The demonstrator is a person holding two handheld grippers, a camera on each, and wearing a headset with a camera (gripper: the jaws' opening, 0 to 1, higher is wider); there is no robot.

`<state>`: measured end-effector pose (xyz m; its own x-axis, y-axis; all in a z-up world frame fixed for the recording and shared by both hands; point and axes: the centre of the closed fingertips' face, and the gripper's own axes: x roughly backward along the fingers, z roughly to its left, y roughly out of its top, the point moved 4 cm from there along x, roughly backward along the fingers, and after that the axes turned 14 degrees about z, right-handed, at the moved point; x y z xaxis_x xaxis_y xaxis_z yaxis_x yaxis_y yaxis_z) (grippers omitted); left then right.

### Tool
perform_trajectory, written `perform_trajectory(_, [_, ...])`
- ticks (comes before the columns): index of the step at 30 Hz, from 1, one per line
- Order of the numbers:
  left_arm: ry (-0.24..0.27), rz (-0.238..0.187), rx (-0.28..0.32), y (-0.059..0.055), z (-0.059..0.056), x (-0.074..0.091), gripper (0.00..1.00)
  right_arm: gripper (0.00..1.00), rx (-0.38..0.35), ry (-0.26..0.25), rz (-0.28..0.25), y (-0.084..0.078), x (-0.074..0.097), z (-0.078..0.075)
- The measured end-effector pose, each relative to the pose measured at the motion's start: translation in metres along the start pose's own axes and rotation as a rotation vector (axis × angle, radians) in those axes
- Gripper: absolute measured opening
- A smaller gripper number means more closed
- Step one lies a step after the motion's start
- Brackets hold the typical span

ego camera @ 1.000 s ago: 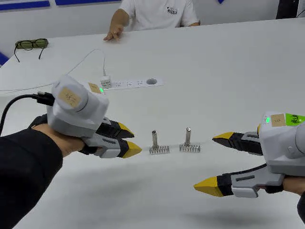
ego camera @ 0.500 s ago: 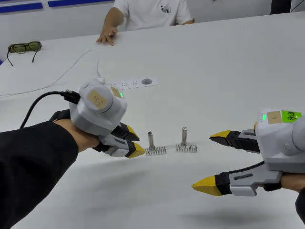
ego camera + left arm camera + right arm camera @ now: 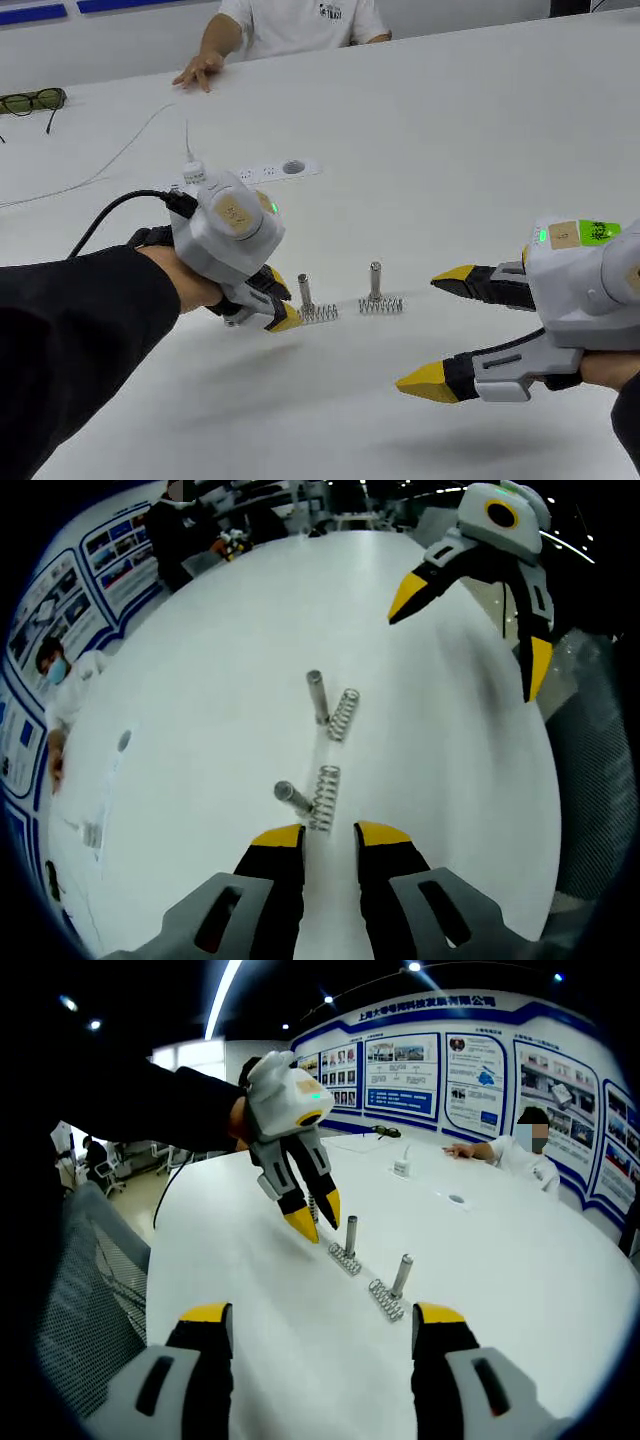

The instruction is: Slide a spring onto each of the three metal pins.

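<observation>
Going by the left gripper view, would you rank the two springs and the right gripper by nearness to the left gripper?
1. Nearer spring, bottom centre, just ahead.
2. Farther spring, mid-table.
3. Right gripper, beyond, upper right.

Table (image 3: pixel 450 130): white. Pins (image 3: pixel 375 278), springs (image 3: pixel 381 305): silver. Left gripper (image 3: pixel 282 298), right gripper (image 3: pixel 424 330): pale grey, black jaws, yellow-tipped. Sleeve (image 3: pixel 70 340): black.

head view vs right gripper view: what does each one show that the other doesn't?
Head view: the white housing of the right gripper, with its green sticker. Right gripper view: ceiling lights, wall posters and a mesh chair. Shared: a pin with a spring lying at its base, a second pin and second spring likewise, and the left gripper at the first spring.
</observation>
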<state>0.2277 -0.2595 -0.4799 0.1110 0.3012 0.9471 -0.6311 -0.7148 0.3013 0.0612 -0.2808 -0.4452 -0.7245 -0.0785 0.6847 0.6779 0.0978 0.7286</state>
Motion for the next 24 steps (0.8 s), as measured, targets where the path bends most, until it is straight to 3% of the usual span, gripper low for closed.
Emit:
perform_trajectory(15, [0.019,0.056,-0.038,-0.002,0.004,-0.019,0.18,0.74,0.001,0.002,0.003,-0.001,-0.001,0.0])
perform_trajectory(24, [0.02,0.064,-0.044,0.0,0.005,-0.022,0.14,0.74,0.003,0.007,0.006,-0.001,-0.002,0.001])
